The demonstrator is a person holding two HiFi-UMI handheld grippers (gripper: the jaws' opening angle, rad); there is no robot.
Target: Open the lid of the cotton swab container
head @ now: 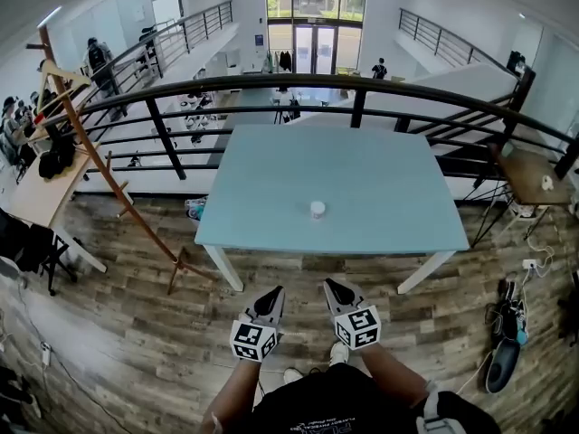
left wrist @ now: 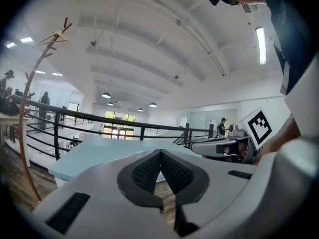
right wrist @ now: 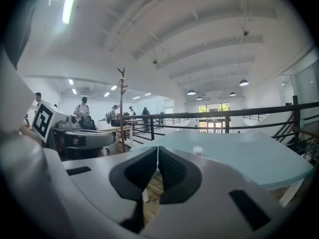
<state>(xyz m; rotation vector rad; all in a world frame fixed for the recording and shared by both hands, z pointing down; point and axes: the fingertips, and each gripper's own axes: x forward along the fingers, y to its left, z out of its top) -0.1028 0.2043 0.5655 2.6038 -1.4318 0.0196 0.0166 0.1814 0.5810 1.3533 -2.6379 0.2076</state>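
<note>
My left claw (head: 271, 297): closed, empty, ribbed black inside, short of the tabletop (head: 389, 183).
My right claw (head: 336, 289): closed, empty too.
Cotton swab container (head: 317, 209): small white cylinder, mid-tabletop.

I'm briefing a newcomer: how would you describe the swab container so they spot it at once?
Find the pale blue table by the black railing. Toward its near edge stands the swab container, small, white and round, alone on the top.
</note>
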